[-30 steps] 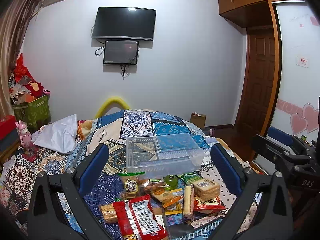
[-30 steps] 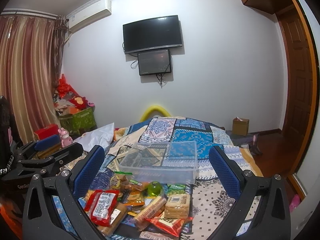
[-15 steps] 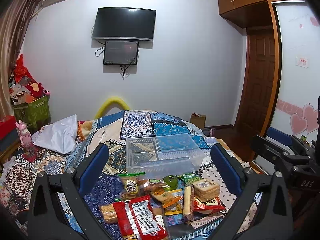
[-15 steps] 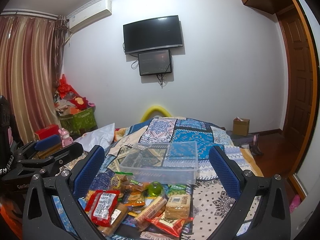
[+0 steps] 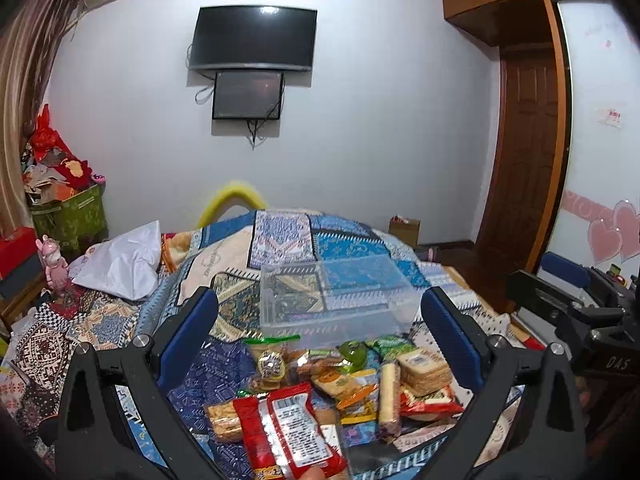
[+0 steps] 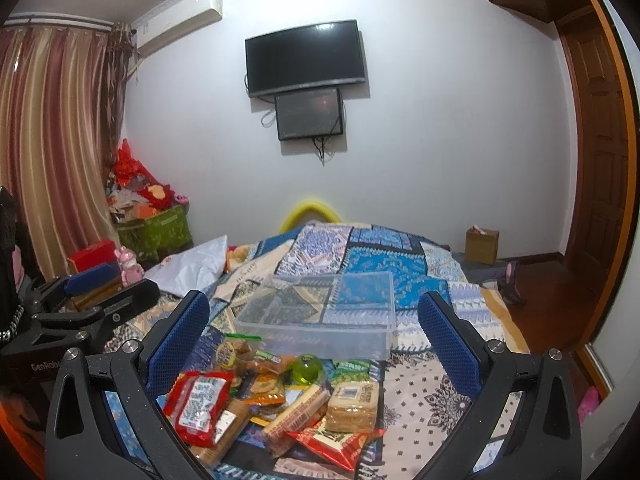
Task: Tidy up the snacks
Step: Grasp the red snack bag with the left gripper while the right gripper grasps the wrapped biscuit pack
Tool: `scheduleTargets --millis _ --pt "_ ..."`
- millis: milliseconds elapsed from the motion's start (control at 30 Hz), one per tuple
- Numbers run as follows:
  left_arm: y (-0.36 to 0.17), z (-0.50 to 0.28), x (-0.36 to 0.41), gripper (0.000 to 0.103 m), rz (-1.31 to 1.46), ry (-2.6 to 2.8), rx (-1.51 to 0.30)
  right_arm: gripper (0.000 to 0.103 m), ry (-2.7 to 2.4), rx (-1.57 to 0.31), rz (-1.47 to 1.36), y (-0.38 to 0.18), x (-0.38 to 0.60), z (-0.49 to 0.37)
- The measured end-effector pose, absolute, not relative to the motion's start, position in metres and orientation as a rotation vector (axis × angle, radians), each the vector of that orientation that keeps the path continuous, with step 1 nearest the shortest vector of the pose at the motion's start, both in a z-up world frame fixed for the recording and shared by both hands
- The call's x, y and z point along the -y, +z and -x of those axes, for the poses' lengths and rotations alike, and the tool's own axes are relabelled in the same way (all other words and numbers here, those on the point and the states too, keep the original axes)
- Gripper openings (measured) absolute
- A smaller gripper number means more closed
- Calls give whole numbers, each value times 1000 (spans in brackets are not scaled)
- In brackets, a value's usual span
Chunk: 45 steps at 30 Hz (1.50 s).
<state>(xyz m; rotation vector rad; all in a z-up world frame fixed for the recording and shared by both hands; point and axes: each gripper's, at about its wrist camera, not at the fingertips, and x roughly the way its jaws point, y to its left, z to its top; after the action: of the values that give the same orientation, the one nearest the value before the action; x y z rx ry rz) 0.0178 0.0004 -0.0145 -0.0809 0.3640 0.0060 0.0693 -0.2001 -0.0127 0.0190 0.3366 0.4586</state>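
A pile of wrapped snacks lies on a patterned bedspread: a red packet [image 5: 290, 428] [image 6: 199, 404], a square cracker pack [image 5: 424, 368] [image 6: 352, 404], a green jelly cup [image 5: 352, 354] [image 6: 306, 368] and a long biscuit stick [image 6: 296, 416]. Behind them stands an empty clear plastic box [image 5: 332, 300] [image 6: 320, 316]. My left gripper [image 5: 320, 332] is open above the pile, holding nothing. My right gripper [image 6: 312, 332] is open above the pile too, empty. Each gripper shows at the edge of the other's view.
A white plastic bag [image 5: 120, 260] lies on the bed at the left. A green bin with red items [image 6: 156, 228] stands by the curtain. A cardboard box [image 6: 482, 246] sits on the floor near the wooden door [image 5: 520, 160].
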Motion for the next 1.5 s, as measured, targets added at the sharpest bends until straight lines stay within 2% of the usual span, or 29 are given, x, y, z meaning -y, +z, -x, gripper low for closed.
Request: scheduleTargets --millis 267,400,467,700,1033,1167,1267,1333,1367,1433,1500 --pt "-55 -41 -22 103 126 7 -544 103 444 -451 -6 -40 209 -85" --pt "-83 -51 -29 91 150 27 -640 103 431 -549 -4 -62 212 -97" --pt "-96 -55 -31 91 169 30 -687 103 424 -585 0 -71 212 -102" --pt "-132 -61 -38 91 207 32 -818 91 427 -737 12 -103 208 -119" --pt "-172 -84 -39 91 266 32 -971 91 446 -841 -33 -126 205 -138" --pt "-177 -88 -39 91 245 41 -966 91 440 -855 -24 -132 201 -145" --pt "-178 -89 -36 91 212 36 -954 81 433 -871 -10 -138 197 -151" --pt "-179 -90 -34 89 194 41 -942 66 436 -887 -7 -142 195 -155" --pt "-178 -90 -34 84 189 44 -937 63 436 -895 -12 -144 195 -157" --pt "-177 -91 -34 81 187 45 -929 58 429 -901 -26 -147 196 -159" --pt "-177 -91 -34 74 186 43 -922 57 432 -896 -36 -147 199 -159"
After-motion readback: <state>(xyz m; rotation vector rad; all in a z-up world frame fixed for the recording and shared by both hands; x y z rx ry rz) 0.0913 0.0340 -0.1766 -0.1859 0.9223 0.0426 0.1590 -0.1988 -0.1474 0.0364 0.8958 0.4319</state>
